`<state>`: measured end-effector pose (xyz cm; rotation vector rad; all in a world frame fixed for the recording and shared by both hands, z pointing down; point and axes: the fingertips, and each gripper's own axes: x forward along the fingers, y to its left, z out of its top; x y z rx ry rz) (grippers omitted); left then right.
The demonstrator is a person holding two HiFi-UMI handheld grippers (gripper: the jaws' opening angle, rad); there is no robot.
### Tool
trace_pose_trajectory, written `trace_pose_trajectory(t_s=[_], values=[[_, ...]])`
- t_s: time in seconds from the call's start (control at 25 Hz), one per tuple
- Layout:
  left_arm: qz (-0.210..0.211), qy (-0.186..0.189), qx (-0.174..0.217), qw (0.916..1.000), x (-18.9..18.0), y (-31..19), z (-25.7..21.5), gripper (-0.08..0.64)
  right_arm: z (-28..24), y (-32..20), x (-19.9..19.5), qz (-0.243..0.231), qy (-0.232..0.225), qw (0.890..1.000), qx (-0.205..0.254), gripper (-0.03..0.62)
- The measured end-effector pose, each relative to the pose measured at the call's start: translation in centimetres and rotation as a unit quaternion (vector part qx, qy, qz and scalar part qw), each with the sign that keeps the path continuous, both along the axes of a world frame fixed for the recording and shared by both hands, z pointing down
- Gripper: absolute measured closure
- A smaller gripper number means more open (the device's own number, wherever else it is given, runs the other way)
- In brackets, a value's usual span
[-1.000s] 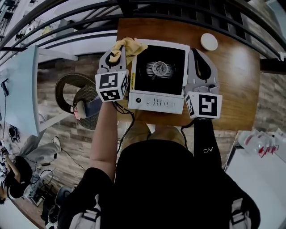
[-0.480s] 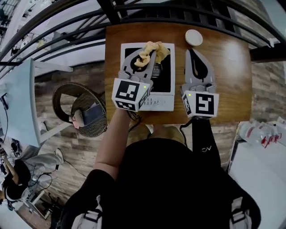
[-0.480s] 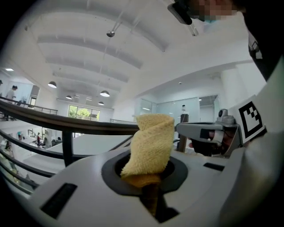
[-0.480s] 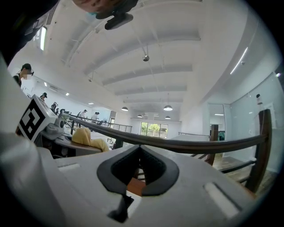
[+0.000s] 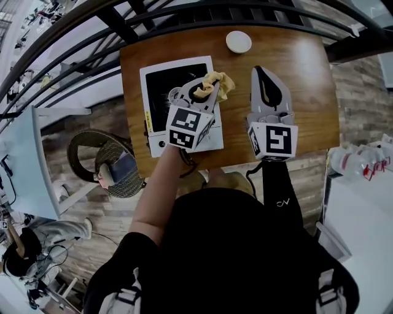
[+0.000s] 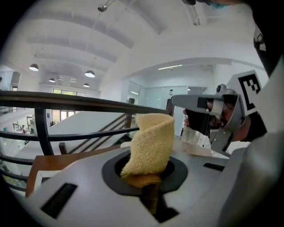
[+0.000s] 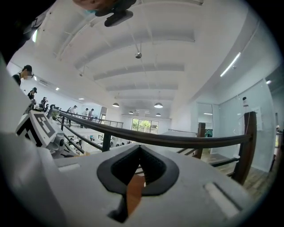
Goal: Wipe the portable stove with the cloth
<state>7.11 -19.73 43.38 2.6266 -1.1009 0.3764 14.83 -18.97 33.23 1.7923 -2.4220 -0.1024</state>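
Note:
The portable stove (image 5: 161, 80), white with a black glass top, lies on the left part of the wooden table (image 5: 307, 92). My left gripper (image 5: 206, 86) hangs over the stove's right edge, shut on a yellow cloth (image 5: 218, 83) that bunches out past the tips. In the left gripper view the cloth (image 6: 151, 142) stands folded up between the jaws of the left gripper (image 6: 148, 177). My right gripper (image 5: 261, 70) lies over bare table to the right of the stove, shut with nothing in it; in its own view the right gripper (image 7: 140, 166) shows only wood through the slit.
A small white round dish (image 5: 238, 42) sits near the table's far edge. A dark metal railing (image 5: 184, 12) runs just beyond the table. A wicker chair (image 5: 92, 144) stands below the table's left side. A white counter with bottles (image 5: 362, 168) is at right.
My left gripper has carried the cloth from the stove's far left corner across the black top to its right edge. The right gripper has stayed beside the stove.

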Motion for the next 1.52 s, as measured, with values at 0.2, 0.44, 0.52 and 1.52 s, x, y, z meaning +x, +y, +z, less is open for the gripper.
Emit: trace_pose_trajectory(t_s=[0.2, 0.44, 0.52, 1.52], values=[[-0.017, -0.017, -0.001, 0.9997, -1.8, 0.6, 0.3, 0.531, 0.2, -0.2, -0.4, -0.005, -0.005, 1.000, -0.003, 0.589], [-0.066, -0.033, 0.004, 0.9972, -7.9, 0.7, 0.1, 0.531, -0.2, 0.3, -4.7, -0.039, -0.002, 0.999, -0.004, 0.589], [-0.087, -0.038, 0.004, 0.9955, -10.4, 1.1, -0.2, 0.531, -0.7, 0.6, -5.7, -0.047, -0.002, 0.999, -0.002, 0.589], [-0.159, -0.021, 0.036, 0.9863, -22.8, 4.5, -4.0, 0.531, -2.3, 3.3, -13.2, -0.068, 0.005, 0.998, 0.007, 0.589]])
